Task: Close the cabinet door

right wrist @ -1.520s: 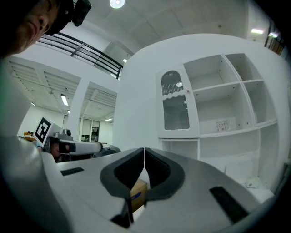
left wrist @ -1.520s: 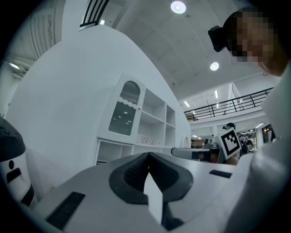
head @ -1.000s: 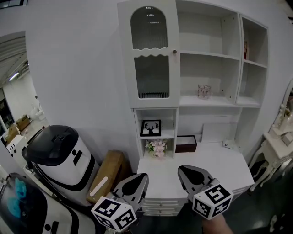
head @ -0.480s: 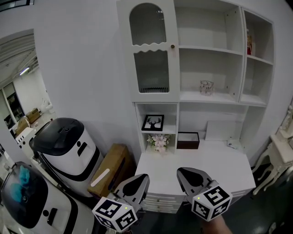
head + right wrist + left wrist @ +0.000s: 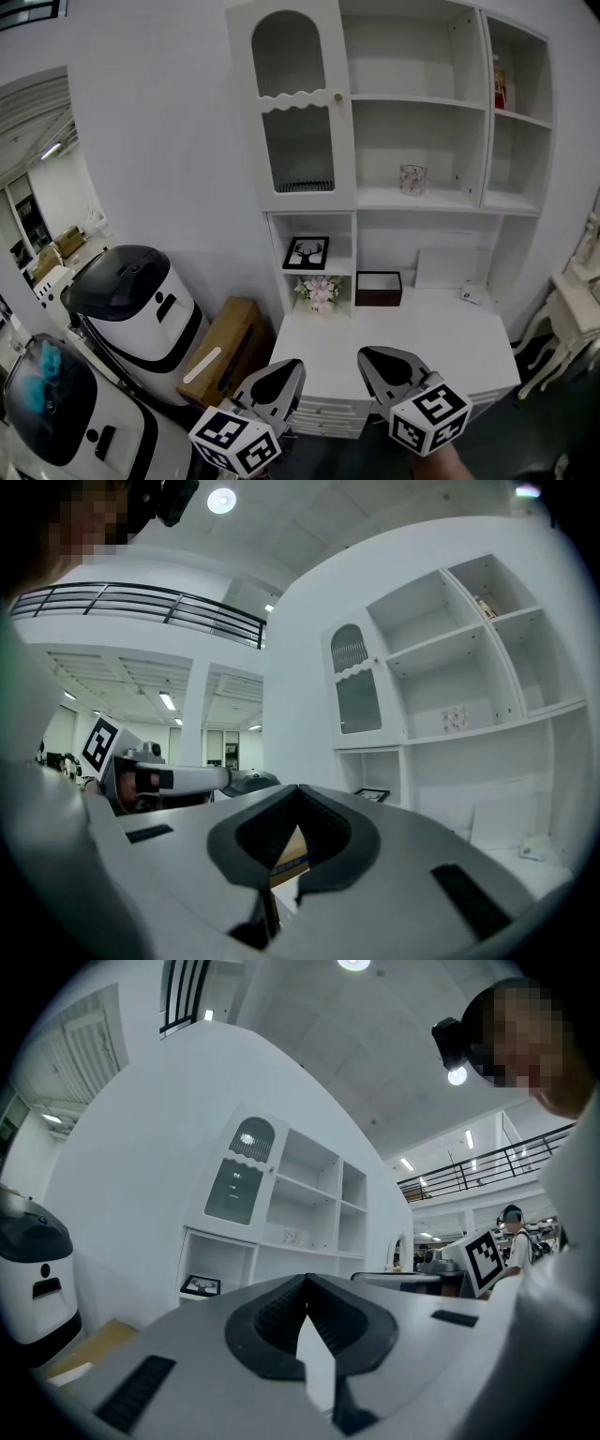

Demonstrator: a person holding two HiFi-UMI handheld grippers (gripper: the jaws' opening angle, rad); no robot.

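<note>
I'm holding my left tool [image 5: 284, 367] and right tool [image 5: 373, 358] pinched shut and empty, judging the glazed cabinet door [image 5: 295, 178] light, free-swinging, best pushed beside its knob [image 5: 337, 97]

The left hand-held gripper [image 5: 287, 367] and the right hand-held gripper [image 5: 367, 356] sit low, side by side and level, both pointing forward. Each has its jaws pressed together, empty. A hand [image 5: 442, 465] shows behind the right one.
</note>
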